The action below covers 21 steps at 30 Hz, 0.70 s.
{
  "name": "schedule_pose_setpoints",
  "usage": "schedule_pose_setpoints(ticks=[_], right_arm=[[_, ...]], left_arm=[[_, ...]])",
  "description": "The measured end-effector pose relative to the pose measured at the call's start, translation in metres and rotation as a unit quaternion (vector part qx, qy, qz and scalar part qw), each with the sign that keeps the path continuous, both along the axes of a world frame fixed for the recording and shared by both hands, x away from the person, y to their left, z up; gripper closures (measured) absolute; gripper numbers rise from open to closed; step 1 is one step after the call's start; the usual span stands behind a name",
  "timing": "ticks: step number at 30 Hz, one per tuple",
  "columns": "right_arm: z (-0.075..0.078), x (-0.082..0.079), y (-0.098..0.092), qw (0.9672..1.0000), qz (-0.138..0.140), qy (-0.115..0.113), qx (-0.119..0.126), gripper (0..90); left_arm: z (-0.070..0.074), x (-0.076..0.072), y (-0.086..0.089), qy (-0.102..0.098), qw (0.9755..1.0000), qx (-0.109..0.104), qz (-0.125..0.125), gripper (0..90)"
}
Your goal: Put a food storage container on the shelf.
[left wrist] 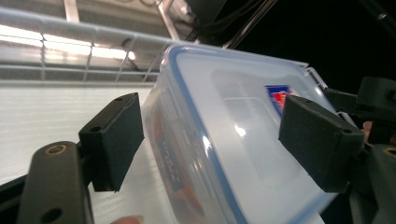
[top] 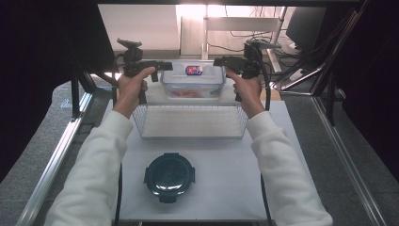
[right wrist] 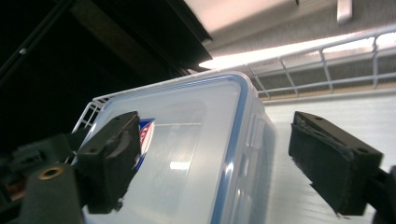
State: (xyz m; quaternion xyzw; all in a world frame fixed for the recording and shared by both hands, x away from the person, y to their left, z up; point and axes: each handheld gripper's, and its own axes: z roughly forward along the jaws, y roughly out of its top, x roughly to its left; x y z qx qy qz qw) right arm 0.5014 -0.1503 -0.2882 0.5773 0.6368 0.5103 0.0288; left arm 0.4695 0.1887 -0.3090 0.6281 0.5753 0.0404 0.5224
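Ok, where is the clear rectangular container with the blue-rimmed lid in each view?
High view: clear container at top centre, beyond the wire basket.
Left gripper view: centre right, between the open jaws.
Right gripper view: lower centre, between the open jaws.
Shared landmark: the red-and-blue sticker on its lid.

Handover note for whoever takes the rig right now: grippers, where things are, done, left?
Left gripper: open, jaws either side of the clear container's left end, pads not pressing.
Right gripper: open, jaws at the container's right end, not gripping.
Container: lidded with a blue-edged lid, something orange inside, sitting on the table beyond the wire basket.
Round dark container: near table edge, untouched.
Done: the clear container stands on the table, out of both grips.
Left: unclear from here; probably back both grippers away, then deal with the basket or the round dark container.
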Motion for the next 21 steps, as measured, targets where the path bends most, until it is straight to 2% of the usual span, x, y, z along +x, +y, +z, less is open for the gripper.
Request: schedule_pose_setpoints(ticks=[1,2,3,4,5,6,7,9,10,11,12,14,17,18,19,20,21], right_arm=[[0.002,-0.006,-0.004,0.9998,0.011,-0.015,-0.005,14.7],[0.002,-0.006,-0.004,0.9998,0.011,-0.015,-0.005,14.7],[0.004,-0.016,-0.011,0.9987,0.029,-0.040,-0.011,14.9],[0.005,-0.020,-0.014,0.9980,0.037,-0.049,-0.017,14.9],[0.005,-0.028,-0.018,0.9961,0.048,-0.068,-0.029,15.1],[0.005,-0.028,-0.018,0.9961,0.048,-0.068,-0.029,15.1],[0.005,-0.041,-0.024,0.9916,0.068,-0.093,-0.057,15.9],[0.002,-0.054,-0.031,0.9878,0.084,-0.113,-0.067,17.6],[0.002,-0.054,-0.031,0.9878,0.084,-0.113,-0.067,17.6],[-0.005,-0.067,-0.039,0.9845,0.104,-0.124,-0.066,18.6],[-0.005,-0.067,-0.039,0.9845,0.104,-0.124,-0.066,18.6],[-0.012,-0.080,-0.045,0.9818,0.119,-0.132,-0.066,19.0],[-0.023,-0.099,-0.055,0.9771,0.136,-0.147,-0.074,21.8],[-0.023,-0.099,-0.055,0.9771,0.136,-0.147,-0.074,21.8],[-0.029,-0.112,-0.059,0.9735,0.147,-0.158,-0.077,23.5],[-0.029,-0.112,-0.059,0.9735,0.147,-0.158,-0.077,23.5],[-0.036,-0.124,-0.063,0.9685,0.162,-0.171,-0.081,26.6]], left_arm=[[0.004,-0.014,0.004,-0.022,0.9996,-0.014,-0.007,20.9],[0.004,-0.014,0.004,-0.022,0.9996,-0.014,-0.007,21.4],[0.004,-0.026,0.006,-0.032,0.9989,-0.020,-0.028,21.6],[0.002,-0.036,0.006,-0.041,0.9986,-0.003,-0.034,22.0],[0.001,-0.042,0.006,-0.047,0.9982,0.011,-0.036,23.6],[0.001,-0.042,0.006,-0.047,0.9982,0.011,-0.036,24.1],[-0.004,-0.059,0.004,-0.060,0.9961,0.050,-0.040,24.8],[-0.009,-0.074,0.002,-0.071,0.9937,0.077,-0.040,26.2],[-0.009,-0.074,0.002,-0.071,0.9937,0.077,-0.040,26.9],[-0.013,-0.087,0.001,-0.074,0.9917,0.099,-0.033,27.6],[-0.013,-0.087,0.001,-0.074,0.9917,0.099,-0.033,29.3],[-0.016,-0.103,-0.001,-0.078,0.9907,0.100,-0.050,31.4],[-0.019,-0.124,-0.007,-0.096,0.9850,0.128,-0.065,32.2],[-0.019,-0.124,-0.007,-0.096,0.9850,0.128,-0.065,32.2],[-0.022,-0.137,-0.011,-0.109,0.9804,0.151,-0.065,32.0],[-0.022,-0.137,-0.011,-0.109,0.9804,0.151,-0.065,31.7],[-0.027,-0.149,-0.012,-0.116,0.9785,0.157,-0.068,31.8]])
